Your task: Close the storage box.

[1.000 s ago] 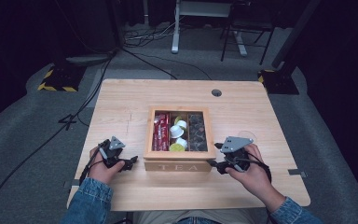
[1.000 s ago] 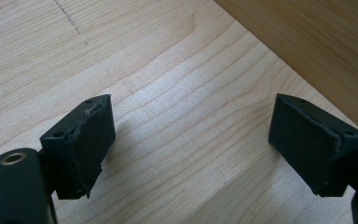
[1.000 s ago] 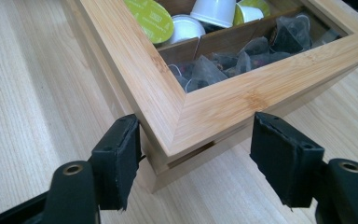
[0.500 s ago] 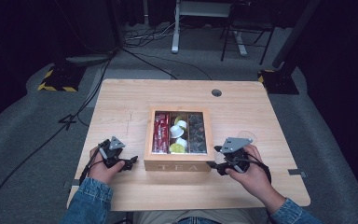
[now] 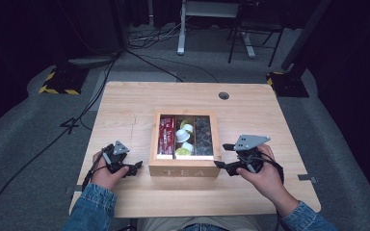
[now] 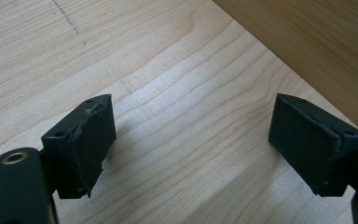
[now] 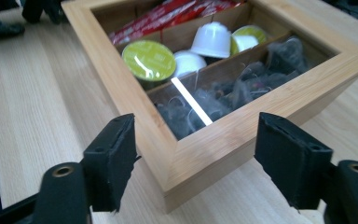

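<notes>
A wooden box (image 5: 185,169) marked TEA sits mid-table, toward the near edge. Its three compartments hold red packets (image 5: 165,135), white and green capsules (image 5: 185,137) and dark tea bags (image 5: 203,136). My left gripper (image 5: 136,168) rests open on the table just left of the box, whose side (image 6: 307,42) shows past its jaws (image 6: 189,126). My right gripper (image 5: 221,156) is at the box's near right corner (image 7: 186,163). Its jaws (image 7: 198,140) have just been opening and now straddle that corner with a gap on both sides.
A round cable hole (image 5: 223,95) is at the table's far right. Bare tabletop (image 5: 125,120) lies left, right and beyond the box. Cables (image 5: 77,120) trail over the grey floor at the left. Desk and chair legs (image 5: 250,38) stand beyond the table.
The right gripper's jaws look slightly wider apart at the box's corner. Both hands and the box stay where they were.
</notes>
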The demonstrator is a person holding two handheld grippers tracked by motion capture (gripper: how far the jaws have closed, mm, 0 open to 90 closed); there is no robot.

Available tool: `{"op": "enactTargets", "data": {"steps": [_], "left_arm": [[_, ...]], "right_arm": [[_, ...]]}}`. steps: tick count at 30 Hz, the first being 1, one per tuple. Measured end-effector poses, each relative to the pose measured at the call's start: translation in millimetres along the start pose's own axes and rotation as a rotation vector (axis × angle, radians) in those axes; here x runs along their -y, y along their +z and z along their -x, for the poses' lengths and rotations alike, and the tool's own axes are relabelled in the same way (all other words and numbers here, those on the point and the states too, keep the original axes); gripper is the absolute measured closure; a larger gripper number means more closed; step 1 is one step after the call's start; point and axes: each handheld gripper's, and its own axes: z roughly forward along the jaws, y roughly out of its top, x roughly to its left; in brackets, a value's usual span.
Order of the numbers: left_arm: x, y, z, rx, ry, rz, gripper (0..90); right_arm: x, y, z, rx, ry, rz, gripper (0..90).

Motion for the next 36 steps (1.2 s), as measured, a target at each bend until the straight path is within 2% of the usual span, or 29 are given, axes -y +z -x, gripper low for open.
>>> {"op": "enactTargets", "data": {"steps": [3,5,8,11,13,16,18,25,29,34,35,36], "left_arm": [[1.4,-1.2,0.3,0.005,0.003,0.001,15.0],[3.2,-2.9,0.7,0.005,0.005,0.001,15.0],[5.3,-4.9,0.4,0.004,0.006,0.002,15.0],[7.0,-6.5,-0.1,0.005,0.002,0.002,15.0],[7.7,-6.6,0.0,0.005,-0.005,0.006,15.0],[8.6,-7.9,-0.2,0.004,-0.007,0.001,15.0],[8.9,-7.8,-0.6,0.005,-0.006,0.005,15.0],[9.7,-8.7,-1.4,0.006,-0.002,0.003,15.0],[9.7,-8.8,-1.9,0.008,0.001,0.003,14.9],[9.7,-9.1,-3.3,0.012,0.01,0.002,14.9],[9.7,-9.2,-3.8,0.015,0.012,0.001,14.9],[9.7,-9.4,-4.3,0.015,0.017,0.0,14.9]], "right_arm": [[-2.7,-5.9,4.5,0.001,0.014,0.017,26.7],[-6.3,-15.5,11.8,0.006,0.037,0.048,22.7],[-7.5,-22.0,16.4,0.014,0.05,0.064,22.1],[-6.9,-33.3,25.6,0.037,0.068,0.088,20.3],[-6.3,-35.1,27.4,0.042,0.071,0.092,19.8],[-1.4,-45.5,37.2,0.067,0.082,0.095,17.3],[-0.3,-47.3,39.0,0.071,0.088,0.094,17.1],[13.2,-62.7,57.5,0.13,0.138,0.089,17.0],[21.5,-70.5,65.7,0.15,0.133,0.051,16.8],[35.7,-81.3,77.3,0.164,0.164,0.021,16.0],[43.4,-86.5,83.1,0.195,0.183,0.012,16.1],[46.1,-88.1,85.1,0.204,0.188,0.012,16.0]]}}
